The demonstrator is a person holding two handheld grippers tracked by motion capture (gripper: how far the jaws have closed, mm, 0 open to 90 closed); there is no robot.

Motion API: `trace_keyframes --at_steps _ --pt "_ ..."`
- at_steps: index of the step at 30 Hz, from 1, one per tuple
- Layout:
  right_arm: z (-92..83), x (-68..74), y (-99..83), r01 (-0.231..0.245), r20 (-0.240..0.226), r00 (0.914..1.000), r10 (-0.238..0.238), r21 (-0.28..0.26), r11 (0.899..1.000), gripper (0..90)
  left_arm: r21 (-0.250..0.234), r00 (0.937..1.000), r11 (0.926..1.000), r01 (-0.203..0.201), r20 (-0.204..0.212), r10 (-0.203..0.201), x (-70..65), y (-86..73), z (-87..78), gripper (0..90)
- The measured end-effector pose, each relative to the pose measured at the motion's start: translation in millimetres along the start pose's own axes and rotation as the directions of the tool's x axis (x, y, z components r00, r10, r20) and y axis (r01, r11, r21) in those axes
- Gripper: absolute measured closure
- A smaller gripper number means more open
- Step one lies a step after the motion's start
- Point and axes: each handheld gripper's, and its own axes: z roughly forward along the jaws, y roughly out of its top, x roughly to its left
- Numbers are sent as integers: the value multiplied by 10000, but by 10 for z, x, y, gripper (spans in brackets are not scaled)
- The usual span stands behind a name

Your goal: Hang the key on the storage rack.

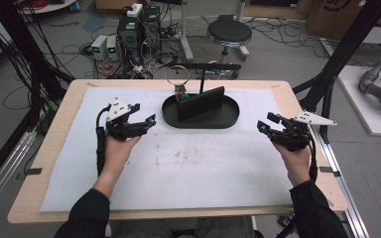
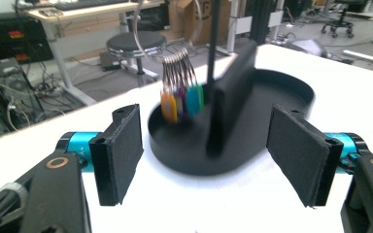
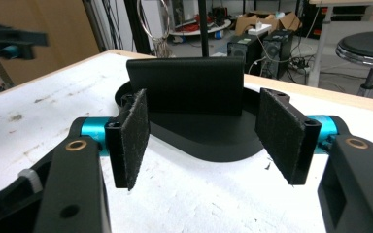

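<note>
**Both grippers empty, the keys hang over the black tray**

The left gripper [image 1: 151, 119] stands just to the left of the black tray [image 1: 228, 121], with its jaws wide apart and nothing between them. The right gripper [image 1: 264, 125] waits near the right end of the same tray, also spread and empty. Both point inward at the tray, I think because the work happens there.

The tray sits at the far middle of the white mat [image 1: 178, 168]. A dark upright block [image 1: 202, 104] stands in it, a little slanted across the oval. Behind the block a thin black post [image 1: 203, 82] goes up to a crossbar. From this hangs a wire ring [image 1: 177, 74], and on the ring hangs a bunch of small coloured tags [image 2: 182, 99], orange, purple and teal. They dangle low, just above the tray floor at its left end, so that a gripper can reach them from the side.

In the left gripper view the tags are blurred, so I cannot say if they touch the tray or only hang close over it.

The person's hands [image 1: 116, 151] hold the grippers low above the mat, well apart from each other.
</note>
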Motion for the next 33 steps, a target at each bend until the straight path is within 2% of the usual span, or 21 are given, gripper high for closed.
trace_keyframes --at_steps 1,6,7,8,10,14,17,19,22,27,33 --pt "0 0 0 0 0 10000 0 0 10000 373 0 10000 10000 0 0 0 0 0 0 288" --pt "5 25 -50 104 200 9997 -106 113 9999 371 253 9999 9997 -5 -109 8 -67 -248 -328 279" --pt "5 25 -50 104 200 9997 -106 113 9999 371 253 9999 9997 -5 -109 8 -67 -248 -328 279" --pt "-1 28 -67 85 268 9996 -90 189 9998 371 363 9994 9991 -237 -249 246 -80 -306 -413 279" --pt "-10 27 -77 56 351 9994 -62 173 9998 371 408 9988 9986 -322 -368 337 -77 -352 -483 279" --pt "-23 32 -108 96 534 9985 -107 205 9997 370 344 9979 9992 -220 -597 240 -38 -426 -589 278" --pt "-19 38 -142 76 641 9979 -99 357 9993 368 285 9974 9994 -211 -676 229 -23 -430 -622 278" --pt "-15 29 -156 72 679 9976 -102 442 9990 361 172 9957 9991 -378 -842 392 -1 -395 -651 278" --pt "-15 25 -162 0 717 9974 -37 517 9987 354 58 9962 9996 -277 -819 281 12 -376 -655 277" --pt "-33 8 -181 -45 785 9969 -11 714 9974 335 -45 9964 9995 -310 -790 306 8 -362 -637 274" --pt "-73 -30 -190 -145 990 9951 75 703 9974 311 -74 9962 9994 -346 -808 339 30 -358 -622 274"
